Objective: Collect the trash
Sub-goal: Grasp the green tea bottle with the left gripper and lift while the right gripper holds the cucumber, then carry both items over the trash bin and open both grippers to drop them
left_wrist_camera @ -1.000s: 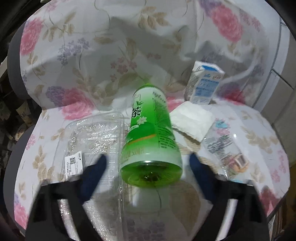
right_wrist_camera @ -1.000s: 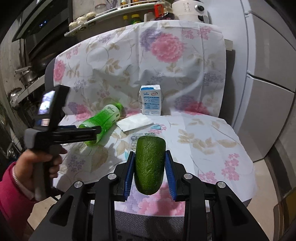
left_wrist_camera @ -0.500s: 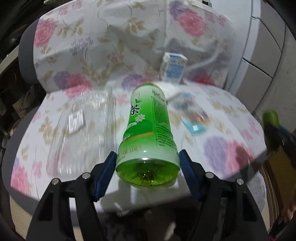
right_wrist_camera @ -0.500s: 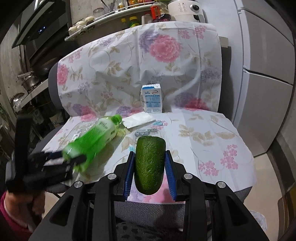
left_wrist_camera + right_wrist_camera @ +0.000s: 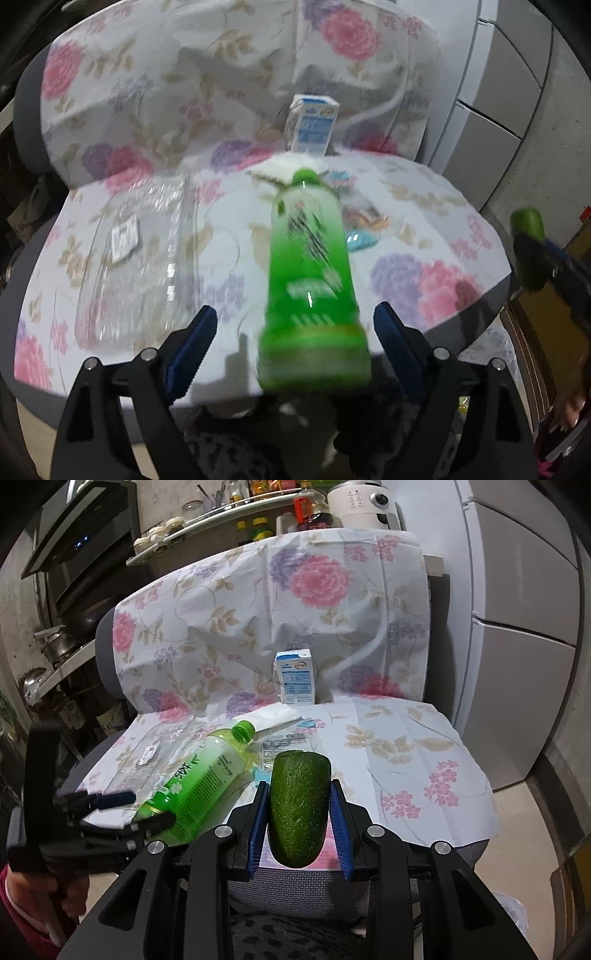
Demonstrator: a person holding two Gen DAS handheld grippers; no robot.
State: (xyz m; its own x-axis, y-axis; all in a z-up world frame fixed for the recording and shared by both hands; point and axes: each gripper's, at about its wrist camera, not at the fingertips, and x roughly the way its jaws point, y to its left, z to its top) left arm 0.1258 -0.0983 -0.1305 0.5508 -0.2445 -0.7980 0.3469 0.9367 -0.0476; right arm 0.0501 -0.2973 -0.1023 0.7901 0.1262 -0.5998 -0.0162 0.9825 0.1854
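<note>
The green bottle point(image 5: 314, 280) hangs blurred between the spread left tongs point(image 5: 295, 332), base toward them and cap toward the carton point(image 5: 312, 123), seemingly just released, while the right tongs point(image 5: 298, 821) pinch a green peel point(image 5: 298, 805).

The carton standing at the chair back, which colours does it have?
The carton is white with light blue print. It shows best in the right wrist view.

My jaws were matt black plastic with ribbed blue pads. The green bottle point(image 5: 199, 775) was glossy translucent plastic, the cucumber piece point(image 5: 298, 805) dull and rough-skinned. The floral cloth point(image 5: 402, 746) looked thin, creased and matt; the clear tray point(image 5: 144, 258) shiny crinkled plastic; the carton point(image 5: 296, 677) smooth printed card.
</note>
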